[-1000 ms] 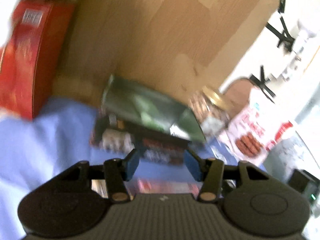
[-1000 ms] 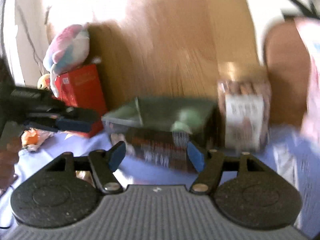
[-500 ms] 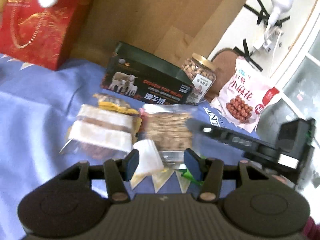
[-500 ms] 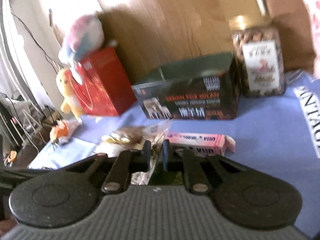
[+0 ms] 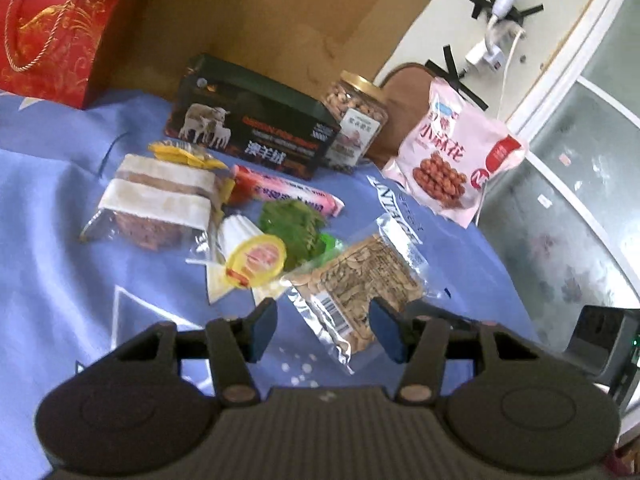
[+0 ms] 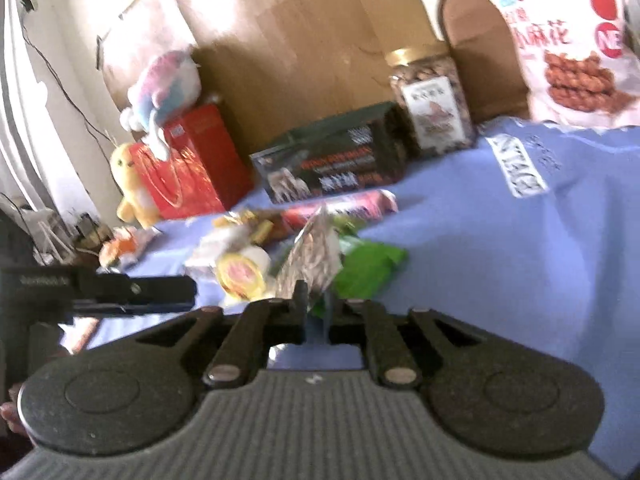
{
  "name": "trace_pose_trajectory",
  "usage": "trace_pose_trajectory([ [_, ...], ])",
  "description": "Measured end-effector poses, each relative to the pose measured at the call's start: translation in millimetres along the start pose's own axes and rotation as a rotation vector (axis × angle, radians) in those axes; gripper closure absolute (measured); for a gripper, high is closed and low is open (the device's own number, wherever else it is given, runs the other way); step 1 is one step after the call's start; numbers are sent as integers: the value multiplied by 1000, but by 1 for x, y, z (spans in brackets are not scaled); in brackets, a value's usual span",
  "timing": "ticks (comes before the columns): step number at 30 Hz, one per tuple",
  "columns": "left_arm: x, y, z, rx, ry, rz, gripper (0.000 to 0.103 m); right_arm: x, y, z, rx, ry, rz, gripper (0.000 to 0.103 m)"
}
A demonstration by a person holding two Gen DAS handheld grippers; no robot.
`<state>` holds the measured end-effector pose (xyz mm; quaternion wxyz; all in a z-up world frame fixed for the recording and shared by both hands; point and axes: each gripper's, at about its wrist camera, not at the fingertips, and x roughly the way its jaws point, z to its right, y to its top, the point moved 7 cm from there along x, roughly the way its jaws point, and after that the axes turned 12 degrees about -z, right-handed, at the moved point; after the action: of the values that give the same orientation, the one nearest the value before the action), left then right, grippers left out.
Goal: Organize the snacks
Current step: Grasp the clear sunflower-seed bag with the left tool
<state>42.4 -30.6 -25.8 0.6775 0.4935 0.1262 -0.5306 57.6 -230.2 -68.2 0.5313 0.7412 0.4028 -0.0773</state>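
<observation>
A clear packet of seeds (image 5: 360,276) hangs above the blue cloth (image 5: 60,280), its near end between the blue pads of my left gripper (image 5: 325,334). Those jaws are opening and do not touch it. In the right wrist view my right gripper (image 6: 316,308) pinches the same seed packet (image 6: 312,252), which stands edge-on between the pads; its jaws are easing open slightly. Behind lie a green packet (image 5: 296,232), a yellow-lidded cup (image 5: 256,260), a pink bar (image 5: 288,192) and a clear pack of layered cake (image 5: 160,200).
Along the wooden back wall stand a dark box with sheep (image 5: 256,136), a nut jar (image 5: 360,120), a pink snack bag (image 5: 456,160) and a red gift bag (image 5: 52,28). Plush toys (image 6: 164,88) sit on and beside the gift bag. The cloth ends at the right.
Both grippers drew back from the dark box. The right gripper went from open to shut on the seed packet, which now sits nearer and to the right of the cup.
</observation>
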Motion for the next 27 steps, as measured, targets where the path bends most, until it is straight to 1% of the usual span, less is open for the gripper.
trace_pose_trajectory([
  [2,-2,-4,2,4,9,1,48,-2,-2,6,2,-4,-7,85],
  [3,-3,-5,3,5,14,4,48,-4,-2,8,-3,-16,1,76],
  [4,-5,-6,3,5,18,8,48,-7,-1,11,-10,-33,19,70],
  [5,-7,-7,2,3,21,10,47,-10,1,13,-11,-47,40,62],
  [7,-10,-10,0,-5,31,11,45,-16,4,20,-8,-55,68,61],
  [9,-10,-13,-3,-17,33,2,45,-22,5,25,2,-52,86,60],
  [12,-7,-20,-6,-30,21,-26,45,-24,3,31,18,-53,92,59],
  [17,1,-30,-2,-14,21,-67,45,-16,-3,38,51,-28,59,58],
  [23,2,-32,-2,-15,27,-87,40,-10,-5,38,38,22,18,57],
  [27,3,-30,-6,-45,-8,-100,40,-4,-7,36,23,56,-22,56],
])
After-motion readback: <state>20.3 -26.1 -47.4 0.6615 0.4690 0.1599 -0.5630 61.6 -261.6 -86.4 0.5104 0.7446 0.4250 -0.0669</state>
